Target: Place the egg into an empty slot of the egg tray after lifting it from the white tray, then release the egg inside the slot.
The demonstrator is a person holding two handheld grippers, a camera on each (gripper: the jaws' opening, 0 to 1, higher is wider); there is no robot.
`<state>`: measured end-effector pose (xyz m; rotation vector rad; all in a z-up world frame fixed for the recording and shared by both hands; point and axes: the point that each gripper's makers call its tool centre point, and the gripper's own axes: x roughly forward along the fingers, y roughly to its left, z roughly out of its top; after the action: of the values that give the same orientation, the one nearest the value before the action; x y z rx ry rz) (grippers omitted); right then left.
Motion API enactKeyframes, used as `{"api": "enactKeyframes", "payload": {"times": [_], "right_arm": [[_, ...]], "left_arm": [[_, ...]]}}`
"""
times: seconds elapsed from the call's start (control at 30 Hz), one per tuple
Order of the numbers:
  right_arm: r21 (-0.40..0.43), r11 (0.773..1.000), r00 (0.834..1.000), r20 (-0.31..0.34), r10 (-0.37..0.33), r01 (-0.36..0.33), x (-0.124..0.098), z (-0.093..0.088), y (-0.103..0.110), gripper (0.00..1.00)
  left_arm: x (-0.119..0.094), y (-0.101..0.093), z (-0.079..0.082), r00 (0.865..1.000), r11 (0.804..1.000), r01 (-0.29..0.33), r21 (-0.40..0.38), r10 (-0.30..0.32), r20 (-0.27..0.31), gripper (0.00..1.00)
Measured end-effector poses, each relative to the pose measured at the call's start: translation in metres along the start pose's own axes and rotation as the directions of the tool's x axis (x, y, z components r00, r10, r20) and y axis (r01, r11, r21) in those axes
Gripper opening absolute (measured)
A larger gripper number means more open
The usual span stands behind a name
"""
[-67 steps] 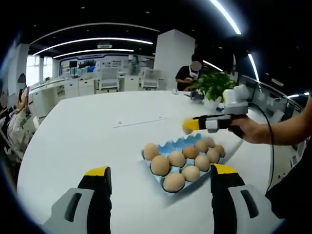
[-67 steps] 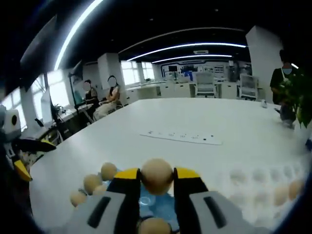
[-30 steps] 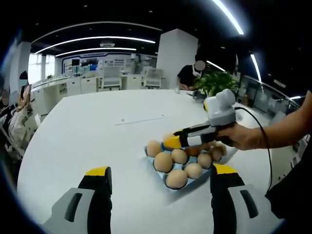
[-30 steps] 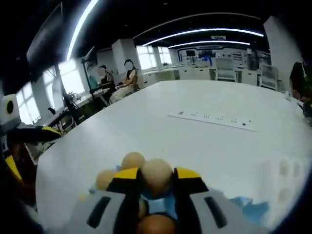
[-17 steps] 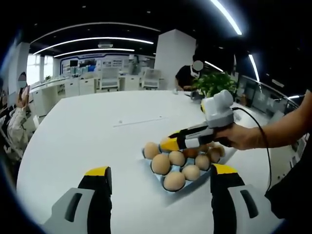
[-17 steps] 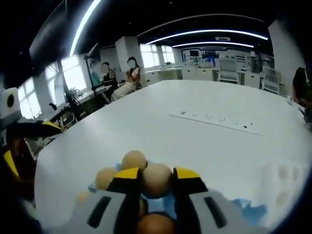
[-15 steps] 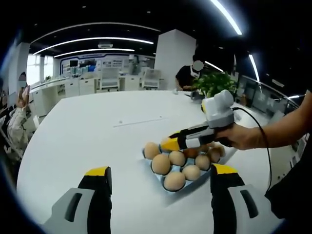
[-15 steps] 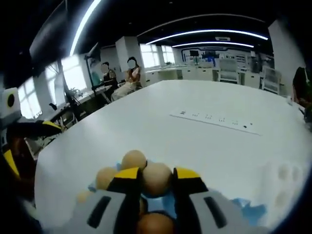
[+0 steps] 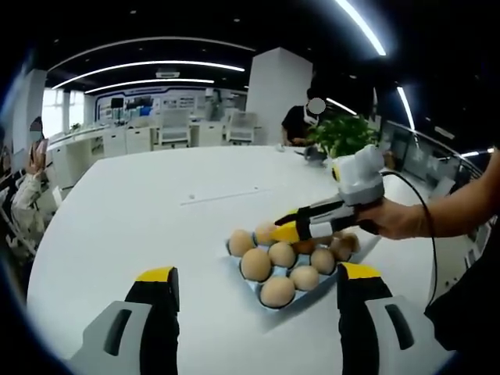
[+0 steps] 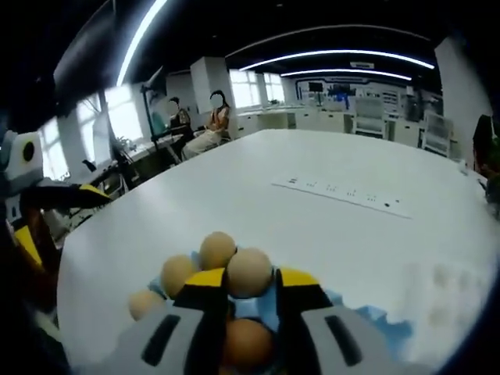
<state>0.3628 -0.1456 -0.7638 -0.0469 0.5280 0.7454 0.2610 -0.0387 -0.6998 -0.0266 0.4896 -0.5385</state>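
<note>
In the left gripper view, the left gripper (image 9: 256, 293) hangs over the white table (image 9: 133, 211) with jaws spread wide and nothing between them; ahead sits the blue egg tray (image 9: 291, 262), packed with brown eggs; the right gripper (image 9: 287, 230) reaches in from the right over its far corner, an egg (image 9: 265, 232) at its tip. In the right gripper view, the right gripper (image 10: 248, 291) pinches the egg (image 10: 249, 272) low over the egg tray (image 10: 355, 320); neighbouring eggs (image 10: 178, 273) sit just left.
</note>
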Motion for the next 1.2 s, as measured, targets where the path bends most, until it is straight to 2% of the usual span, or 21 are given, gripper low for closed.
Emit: {"api": "enactKeyframes", "payload": {"times": [0.1, 0.37, 0.43, 0.53, 0.6, 0.67, 0.7, 0.77, 0.9, 0.93, 0.97, 1.0, 1.03, 1.1, 1.2], "right_arm": [[0.010, 1.000, 1.000, 0.018, -0.025, 0.025, -0.011, 0.001, -0.010, 0.24], [0.059, 0.991, 0.993, 0.019, -0.119, 0.118, -0.046, -0.012, -0.050, 0.24], [0.061, 0.987, 0.988, 0.016, -0.153, 0.151, -0.055, -0.017, -0.062, 0.24], [0.113, 0.965, 0.970, 0.039, -0.241, 0.236, -0.077, -0.021, -0.093, 0.24], [0.135, 0.941, 0.947, 0.046, -0.318, 0.309, -0.094, -0.023, -0.117, 0.24], [0.119, 0.909, 0.912, 0.055, -0.407, 0.399, -0.113, -0.024, -0.144, 0.24], [0.116, 0.887, 0.888, 0.060, -0.455, 0.447, -0.124, -0.025, -0.159, 0.24], [0.129, 0.852, 0.853, 0.059, -0.518, 0.508, -0.140, -0.028, -0.183, 0.24], [0.140, 0.795, 0.800, 0.030, -0.599, 0.590, -0.161, -0.041, -0.218, 0.24], [0.137, 0.788, 0.793, 0.028, -0.609, 0.600, -0.163, -0.042, -0.221, 0.24], [0.132, 0.765, 0.769, 0.025, -0.639, 0.631, -0.170, -0.043, -0.229, 0.24], [0.123, 0.756, 0.759, 0.029, -0.650, 0.643, -0.173, -0.044, -0.234, 0.24], [0.125, 0.756, 0.760, 0.026, -0.649, 0.642, -0.174, -0.047, -0.238, 0.24], [0.150, 0.744, 0.751, 0.017, -0.661, 0.651, -0.177, -0.051, -0.246, 0.25], [0.157, 0.753, 0.763, -0.005, -0.647, 0.639, -0.173, -0.059, -0.250, 0.27]], "left_arm": [[0.000, -0.001, 0.000, 1.000, 1.000, -0.002, 0.006, 0.002, -0.002, 0.83], [0.005, -0.010, 0.002, 1.000, 1.000, 0.010, 0.011, -0.010, 0.000, 0.83], [0.006, -0.011, 0.002, 1.000, 1.000, 0.013, 0.010, -0.013, 0.001, 0.83], [0.007, -0.013, 0.001, 1.000, 1.000, 0.014, 0.011, -0.013, -0.007, 0.83], [0.008, -0.014, 0.001, 1.000, 1.000, 0.016, 0.011, -0.016, -0.007, 0.83], [0.009, -0.013, 0.002, 1.000, 1.000, 0.010, 0.010, -0.010, -0.007, 0.83], [0.009, -0.013, 0.003, 1.000, 1.000, 0.009, 0.009, -0.009, -0.006, 0.83], [0.009, -0.014, 0.004, 1.000, 1.000, 0.009, 0.009, -0.009, -0.004, 0.83], [0.011, -0.017, 0.003, 1.000, 1.000, 0.008, 0.016, -0.008, -0.010, 0.83], [0.011, -0.017, 0.003, 1.000, 1.000, 0.006, 0.014, -0.006, -0.012, 0.83], [0.011, -0.017, 0.003, 1.000, 1.000, 0.004, 0.013, -0.004, -0.014, 0.83], [0.011, -0.017, 0.003, 1.000, 1.000, 0.003, 0.013, -0.002, -0.015, 0.83], [0.011, -0.018, 0.003, 1.000, 1.000, 0.000, 0.013, 0.000, -0.014, 0.83], [0.012, -0.019, 0.004, 1.000, 1.000, 0.000, 0.014, 0.000, -0.014, 0.83], [0.013, -0.021, 0.005, 1.000, 1.000, -0.004, 0.013, 0.004, -0.011, 0.84]]}}
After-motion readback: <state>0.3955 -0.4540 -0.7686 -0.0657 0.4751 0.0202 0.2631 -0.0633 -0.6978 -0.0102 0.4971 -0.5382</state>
